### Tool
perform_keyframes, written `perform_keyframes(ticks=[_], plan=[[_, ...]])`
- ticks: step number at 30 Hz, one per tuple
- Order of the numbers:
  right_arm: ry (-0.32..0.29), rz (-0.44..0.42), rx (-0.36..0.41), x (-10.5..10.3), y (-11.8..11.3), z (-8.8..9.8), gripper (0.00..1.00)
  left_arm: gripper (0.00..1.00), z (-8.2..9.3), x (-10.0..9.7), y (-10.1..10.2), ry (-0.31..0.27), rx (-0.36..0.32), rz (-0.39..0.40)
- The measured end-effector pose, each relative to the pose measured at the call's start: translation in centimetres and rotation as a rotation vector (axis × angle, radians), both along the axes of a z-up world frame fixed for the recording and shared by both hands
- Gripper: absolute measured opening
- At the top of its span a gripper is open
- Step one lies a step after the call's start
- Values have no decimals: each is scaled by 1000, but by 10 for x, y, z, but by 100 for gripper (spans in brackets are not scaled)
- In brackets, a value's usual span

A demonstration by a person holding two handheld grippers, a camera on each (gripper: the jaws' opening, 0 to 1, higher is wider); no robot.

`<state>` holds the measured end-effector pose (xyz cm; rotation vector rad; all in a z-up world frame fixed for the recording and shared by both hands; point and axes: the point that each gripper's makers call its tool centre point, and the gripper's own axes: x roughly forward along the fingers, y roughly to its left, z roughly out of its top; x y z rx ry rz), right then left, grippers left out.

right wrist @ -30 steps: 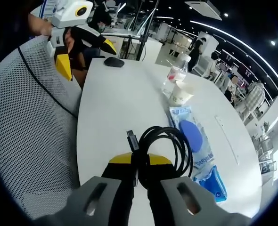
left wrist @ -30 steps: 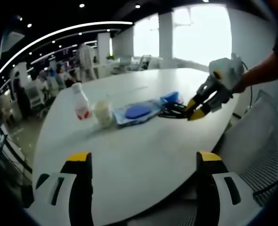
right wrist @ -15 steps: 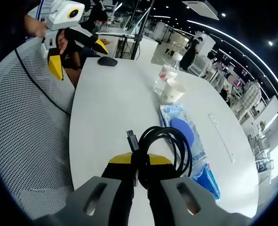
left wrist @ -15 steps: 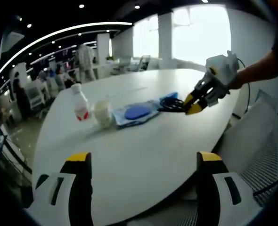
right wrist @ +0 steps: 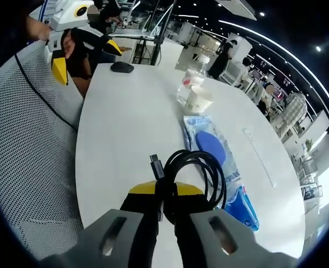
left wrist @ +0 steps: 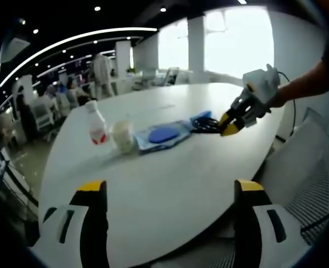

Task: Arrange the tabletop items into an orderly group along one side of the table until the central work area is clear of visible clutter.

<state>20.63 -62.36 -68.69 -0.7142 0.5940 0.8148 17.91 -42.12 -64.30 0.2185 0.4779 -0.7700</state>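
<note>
The coiled black cable (right wrist: 195, 176) sat pinched at its near edge between the jaws of the right gripper (right wrist: 164, 196), which were closed tight on it, the plug end poking out just past the yellow jaw tips. The loop hung out ahead of the jaws over the white tabletop (right wrist: 125, 128), its far edge over or touching the blue packets; which of the two could not be told. In the left gripper view the cable (left wrist: 204, 126) was a dark tangle at the tip of the right gripper (left wrist: 230, 124), held by a person's hand at the far right.

Just beyond the coil lay a clear packet with a blue disc (right wrist: 214, 149) and, beside it nearer the table edge, a blue pouch (right wrist: 241, 205). Farther along the same line stood a paper cup (right wrist: 198, 100) and a small bottle with a red label (right wrist: 188, 85), close together. A black mouse (right wrist: 122, 67) rested near the far end.

The left gripper (left wrist: 167, 215) was wide open and held nothing, its jaws well apart above the near tabletop edge. A mesh chair (right wrist: 25, 162) stood beside the table.
</note>
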Motion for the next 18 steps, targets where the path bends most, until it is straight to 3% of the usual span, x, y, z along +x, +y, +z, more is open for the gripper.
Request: perform_keyframes(ticks=[18], plan=[[33, -54, -41, 5, -25, -24, 7, 91, -1, -1, -1, 6, 1, -1]])
